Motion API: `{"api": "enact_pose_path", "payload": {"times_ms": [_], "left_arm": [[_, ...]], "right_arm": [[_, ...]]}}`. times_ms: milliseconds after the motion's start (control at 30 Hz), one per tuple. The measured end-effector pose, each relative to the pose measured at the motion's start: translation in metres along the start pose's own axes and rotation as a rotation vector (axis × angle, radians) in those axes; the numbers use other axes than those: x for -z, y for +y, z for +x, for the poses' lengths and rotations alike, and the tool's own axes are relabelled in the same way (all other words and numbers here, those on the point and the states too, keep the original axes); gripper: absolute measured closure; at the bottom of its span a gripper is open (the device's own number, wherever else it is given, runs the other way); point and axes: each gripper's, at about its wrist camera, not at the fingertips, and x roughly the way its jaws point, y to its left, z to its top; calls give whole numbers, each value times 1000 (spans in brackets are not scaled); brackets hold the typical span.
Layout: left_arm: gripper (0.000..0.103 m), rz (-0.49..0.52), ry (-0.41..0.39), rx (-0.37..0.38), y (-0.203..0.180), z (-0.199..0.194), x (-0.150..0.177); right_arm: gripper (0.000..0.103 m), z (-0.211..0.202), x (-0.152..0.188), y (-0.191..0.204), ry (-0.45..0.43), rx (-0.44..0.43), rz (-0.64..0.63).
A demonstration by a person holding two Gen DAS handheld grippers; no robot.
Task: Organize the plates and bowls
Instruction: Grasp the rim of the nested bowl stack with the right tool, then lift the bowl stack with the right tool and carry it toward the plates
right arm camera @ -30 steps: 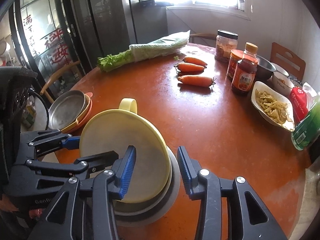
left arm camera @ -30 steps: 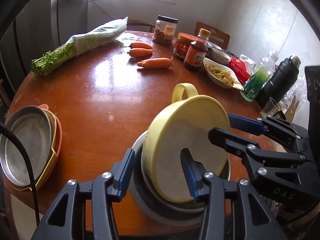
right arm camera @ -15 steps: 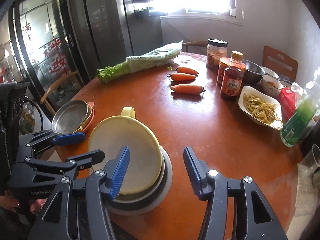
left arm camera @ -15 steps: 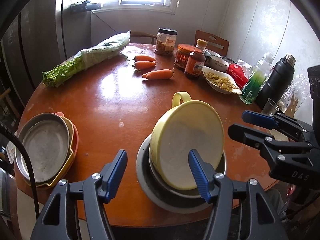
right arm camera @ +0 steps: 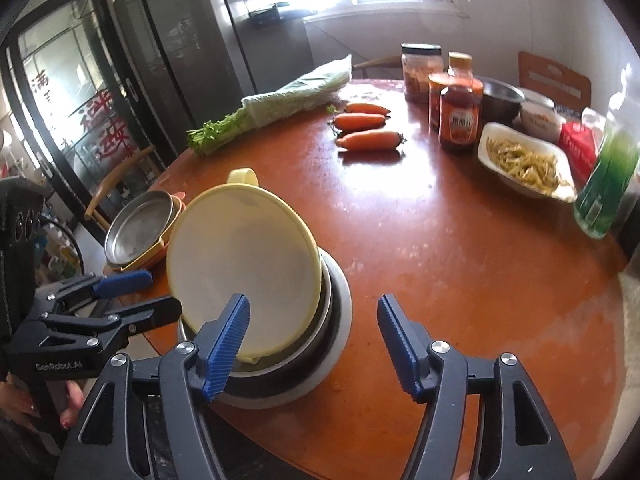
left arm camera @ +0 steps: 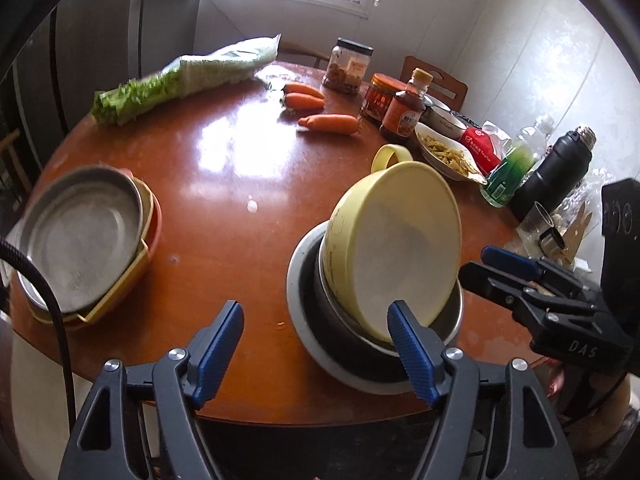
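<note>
**Both grippers wide open, yellow bowl tilted in the near stack**

Round brown table (left arm camera: 224, 184) fills most of both views, window glare at the top, dark fridge (right arm camera: 192, 48) at upper left of the right wrist view.

Leafy greens in a bag (left arm camera: 188, 78) lie across the upper left of the left wrist view. Three carrots (left arm camera: 328, 123) sit just right of them, then jars and a sauce bottle (left arm camera: 404, 114), a white dish of food (left arm camera: 448, 154), a green bottle (left arm camera: 510, 172) and a black flask (left arm camera: 554, 174) toward the right edge.

Plate stack (left arm camera: 84, 236) at middle left: a metal plate on top, yellow and orange ones under it.

Bowl stack (left arm camera: 316, 344) at lower centre: grey outer bowl, dark and metal ones nested inside. Yellow bowl (left arm camera: 396, 248) leans tilted in it, mouth facing the cameras, loop handle at the top.

Left gripper (left arm camera: 316, 344) at the bottom of its own view, jaws spread wide, holding nothing; right finger overlaps the yellow bowl's lower rim, contact unclear.

Right gripper (right arm camera: 314, 340) likewise spread wide and empty, its left finger in front of the same rim
</note>
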Motion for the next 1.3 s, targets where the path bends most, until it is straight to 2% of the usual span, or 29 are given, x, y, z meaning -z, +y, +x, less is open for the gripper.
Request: {"api": "enact_pose_path", "payload": {"times_ms": [200,367,633,800,933,1133,1233,1300], "left_arm": [[28,-14,31,-9,-1,17,0],[24,-33,61,-13,2,30,-1],[23,-36,79,-16,0,43,-2],[23,-20,86,-29,-5,50,-1],[23,-20,94,-40,-5,55,-1],[24,-34,82,-48,-1,58,-4],[29,-38,85,-32,-1,60,-5],[31,-42,84,-26,-1,61,-6]], "right_arm": [[31,17,6,-7,39,-1,36],[31,36,10,-11,87,-46,69],[31,41,13,-12,96,-77,85],[41,41,16,-14,94,-107,78],[41,46,17,-13,105,-136,88],[44,48,14,-8,106,-131,73],[45,48,14,-8,93,-127,76],[49,49,14,-10,82,-121,81]]}}
